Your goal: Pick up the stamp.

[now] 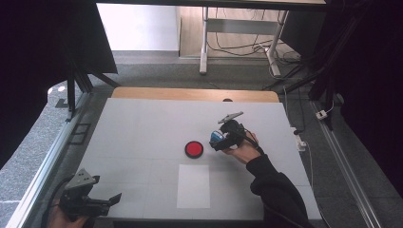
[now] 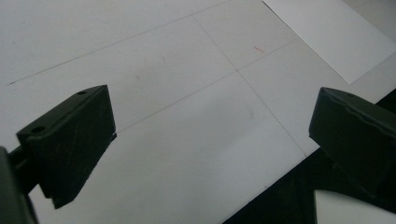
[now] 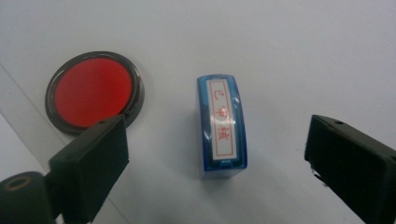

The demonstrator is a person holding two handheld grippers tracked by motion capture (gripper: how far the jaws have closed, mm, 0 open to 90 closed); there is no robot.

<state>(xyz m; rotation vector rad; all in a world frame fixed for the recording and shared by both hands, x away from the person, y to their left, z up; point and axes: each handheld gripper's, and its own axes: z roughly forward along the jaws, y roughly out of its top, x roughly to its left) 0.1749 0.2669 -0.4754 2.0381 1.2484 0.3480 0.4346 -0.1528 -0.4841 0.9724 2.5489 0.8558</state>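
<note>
A blue stamp (image 3: 222, 127) with a white label of red characters stands on the white table, between the wide-apart jaws of my right gripper (image 3: 217, 158); neither pad touches it. In the high view the right gripper (image 1: 219, 140) hangs over the blue stamp (image 1: 216, 138), just right of the round red ink pad (image 1: 194, 148). The ink pad (image 3: 94, 92), red in a dark rim, lies left of the stamp in the right gripper view. My left gripper (image 1: 113, 201) rests open at the table's front left corner, its jaws (image 2: 210, 149) over bare table surface.
A white sheet of paper (image 1: 193, 185) lies at the front middle of the table, and its corner (image 2: 336, 37) appears in the left gripper view. The table's front edge (image 2: 280, 182) runs just under the left jaws. A wooden strip (image 1: 190, 93) borders the far edge.
</note>
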